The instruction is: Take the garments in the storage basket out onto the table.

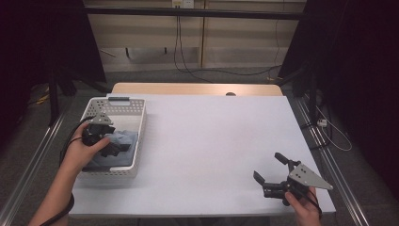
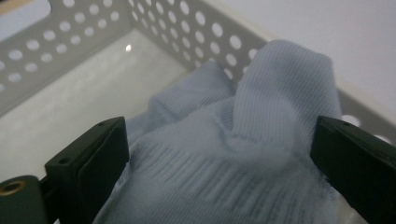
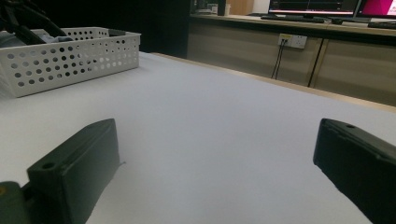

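At the lower right of the high view, the right gripper (image 1: 269, 178) hovered close to the near edge of the bench (image 1: 211, 141), held by one hand (image 1: 303, 207). Its jaws stood wide apart with nothing between them. In the right gripper view those jaws framed a bare stretch of white bench top, with open room running ahead toward the far wooden edge.

At the left of the high view, the left gripper (image 1: 123, 147) was inside one white perforated basket (image 1: 123, 107), gripped by the other hand (image 1: 80, 151). The basket sat at the bench's left edge, its near wall a little back from the near edge. One pale blue cloth (image 1: 123, 155) lay crumpled in the near half of the basket; the far half of the basket floor showed bare. In the left gripper view, the cloth (image 2: 243, 154) bulged up between the jaws, which were spread wide on either side of it, touching or nearly touching the fabric at both flanks without pinching it. The basket wall (image 2: 187, 32) ran just behind the cloth.

Between the two grippers the bench lay clear across its middle and right. Beyond the far edge were a floor with cables (image 1: 188, 66) and a wooden wall.
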Motion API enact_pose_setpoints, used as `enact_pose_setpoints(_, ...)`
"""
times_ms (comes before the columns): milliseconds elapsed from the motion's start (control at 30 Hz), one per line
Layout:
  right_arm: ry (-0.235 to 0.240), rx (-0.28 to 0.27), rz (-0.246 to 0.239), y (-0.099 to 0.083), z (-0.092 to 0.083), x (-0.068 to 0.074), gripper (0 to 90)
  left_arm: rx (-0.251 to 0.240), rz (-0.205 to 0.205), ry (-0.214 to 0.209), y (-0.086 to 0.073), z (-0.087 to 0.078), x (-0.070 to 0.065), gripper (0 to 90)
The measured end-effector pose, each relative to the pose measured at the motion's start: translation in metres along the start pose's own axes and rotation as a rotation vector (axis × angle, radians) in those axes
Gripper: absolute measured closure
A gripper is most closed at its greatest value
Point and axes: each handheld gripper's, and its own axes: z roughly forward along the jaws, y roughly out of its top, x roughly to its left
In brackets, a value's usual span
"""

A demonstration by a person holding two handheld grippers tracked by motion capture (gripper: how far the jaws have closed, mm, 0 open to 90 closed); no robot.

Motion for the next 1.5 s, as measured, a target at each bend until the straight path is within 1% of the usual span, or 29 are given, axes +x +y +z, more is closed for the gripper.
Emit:
enact_pose_setpoints(33,0.000,0.000,0.000,0.000,0.000,0.000,0.0,0.000,0.000,0.000,0.000,0.000,0.000,4.5)
enact_pose_setpoints(67,0.000,0.000,0.000,0.000,0.000,0.000,0.0,0.018,-0.011,0.001,-0.002,0.004,0.002,4.5)
enact_pose_setpoints(100,0.000,0.000,0.000,0.000,-0.001,0.000,0.0,0.031,-0.007,0.004,-0.003,0.006,0.003,4.5)
enact_pose_setpoints(133,0.001,0.001,-0.001,0.000,-0.001,0.000,0.0,0.032,0.000,0.007,-0.004,0.008,0.004,4.5)
enact_pose_setpoints(333,0.004,0.006,-0.005,-0.001,-0.001,0.000,0.0,0.063,-0.011,0.018,-0.008,0.017,0.008,4.2)
enact_pose_setpoints(367,0.005,0.005,-0.005,-0.001,-0.001,0.000,0.0,0.081,-0.007,0.018,-0.008,0.020,0.009,4.0)
enact_pose_setpoints(467,0.008,0.003,-0.005,-0.001,-0.001,0.001,0.0,0.107,0.007,0.019,-0.007,0.023,0.010,3.4)
enact_pose_setpoints(500,0.008,0.003,-0.005,-0.001,-0.001,0.001,0.0,0.107,0.007,0.019,-0.007,0.023,0.010,3.1)
enact_pose_setpoints(533,0.005,0.006,-0.003,-0.001,-0.002,0.001,0.0,0.127,0.003,0.023,-0.007,0.026,0.010,2.4)
enact_pose_setpoints(600,-0.001,0.009,-0.003,-0.001,-0.002,0.000,0.0,0.150,-0.001,0.018,-0.008,0.030,0.011,2.2)
enact_pose_setpoints(667,0.001,0.008,-0.003,-0.001,-0.003,0.000,0.0,0.172,-0.005,0.028,-0.008,0.033,0.012,1.9)
enact_pose_setpoints(700,0.001,0.009,-0.003,-0.001,-0.003,0.000,0.0,0.172,-0.005,0.028,-0.008,0.033,0.012,1.3)
enact_pose_setpoints(733,0.000,0.009,-0.004,-0.002,-0.003,0.000,0.0,0.181,-0.017,0.022,-0.009,0.036,0.013,1.3)
enact_pose_setpoints(800,-0.001,0.010,-0.006,-0.002,-0.004,0.000,0.0,0.187,-0.022,0.017,-0.010,0.038,0.014,0.9)
enact_pose_setpoints(833,-0.002,0.011,-0.006,-0.002,-0.004,0.000,0.0,0.191,-0.034,0.018,-0.011,0.039,0.015,0.9)
enact_pose_setpoints(900,-0.002,0.012,-0.006,-0.002,-0.005,0.001,0.0,0.201,-0.036,0.015,-0.012,0.041,0.015,1.0)
enact_pose_setpoints(967,-0.002,0.014,-0.009,-0.002,-0.005,0.001,0.0,0.206,-0.037,0.015,-0.012,0.042,0.015,4.5)
enact_pose_setpoints(1000,-0.001,0.016,-0.012,-0.002,-0.005,0.000,0.0,0.222,-0.017,0.004,-0.011,0.043,0.015,7.2)
enact_pose_setpoints(1133,-0.005,0.014,-0.007,-0.002,-0.005,0.000,0.0,0.228,-0.024,-0.009,-0.011,0.044,0.016,13.1)
enact_pose_setpoints(1167,-0.005,0.012,-0.006,-0.002,-0.005,0.000,0.0,0.228,-0.025,-0.011,-0.011,0.043,0.017,13.1)
enact_pose_setpoints(1300,-0.003,0.012,-0.006,-0.002,-0.005,-0.001,0.0,0.240,-0.030,0.000,-0.009,0.043,0.016,20.0)
enact_pose_setpoints(1333,-0.001,0.014,-0.008,-0.002,-0.005,0.000,0.0,0.249,-0.030,0.003,-0.008,0.042,0.017,22.1)
enact_pose_setpoints(1400,0.003,0.014,-0.010,-0.002,-0.004,0.001,0.0,0.254,-0.040,0.004,-0.007,0.042,0.017,27.2)
enact_pose_setpoints(1500,0.007,0.014,-0.011,-0.001,-0.004,0.001,0.0,0.254,-0.041,0.003,-0.007,0.041,0.017,35.5)
